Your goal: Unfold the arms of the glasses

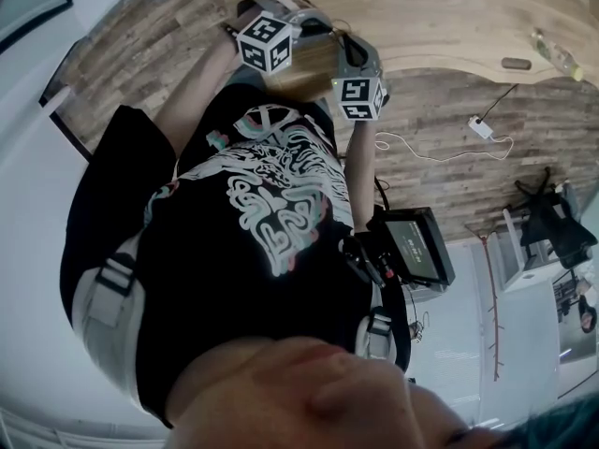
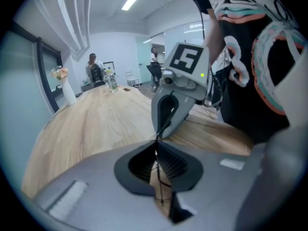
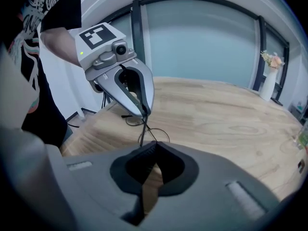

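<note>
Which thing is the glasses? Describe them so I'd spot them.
Over the wooden table, the left gripper and right gripper nearly meet tip to tip. The glasses are the thin black wire frame pinched in both jaws, the only thing they hold.

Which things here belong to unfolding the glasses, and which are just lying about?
In the job:
thin dark wire-framed glasses
left gripper and right gripper, both shut on the frame

Lying about:
white vase of flowers
clear bottle
small white power adapter with cable
</note>
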`<action>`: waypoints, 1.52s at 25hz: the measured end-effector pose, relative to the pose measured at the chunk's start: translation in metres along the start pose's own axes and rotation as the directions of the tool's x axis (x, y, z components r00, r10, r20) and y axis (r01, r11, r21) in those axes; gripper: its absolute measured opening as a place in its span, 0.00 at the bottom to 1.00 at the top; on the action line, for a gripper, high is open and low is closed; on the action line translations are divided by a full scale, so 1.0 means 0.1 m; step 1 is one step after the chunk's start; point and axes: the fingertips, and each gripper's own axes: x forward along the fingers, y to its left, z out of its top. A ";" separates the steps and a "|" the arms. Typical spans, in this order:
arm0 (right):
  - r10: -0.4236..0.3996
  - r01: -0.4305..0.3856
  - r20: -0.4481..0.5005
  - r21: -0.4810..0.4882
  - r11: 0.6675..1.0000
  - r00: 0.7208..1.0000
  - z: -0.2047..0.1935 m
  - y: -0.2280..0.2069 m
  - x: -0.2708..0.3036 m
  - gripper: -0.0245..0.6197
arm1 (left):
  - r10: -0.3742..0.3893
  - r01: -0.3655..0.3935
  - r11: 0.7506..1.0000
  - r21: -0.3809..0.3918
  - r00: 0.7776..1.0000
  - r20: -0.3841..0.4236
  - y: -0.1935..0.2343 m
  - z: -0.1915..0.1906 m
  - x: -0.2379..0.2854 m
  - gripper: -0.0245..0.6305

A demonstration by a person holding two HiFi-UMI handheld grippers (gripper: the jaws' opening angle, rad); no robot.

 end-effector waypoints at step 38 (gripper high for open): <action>-0.152 0.151 -0.140 -0.014 0.988 0.978 -0.24 -0.28 0.13 0.04 | 0.429 -0.320 0.800 -0.508 0.896 0.111 0.68 -0.09 -0.45 0.04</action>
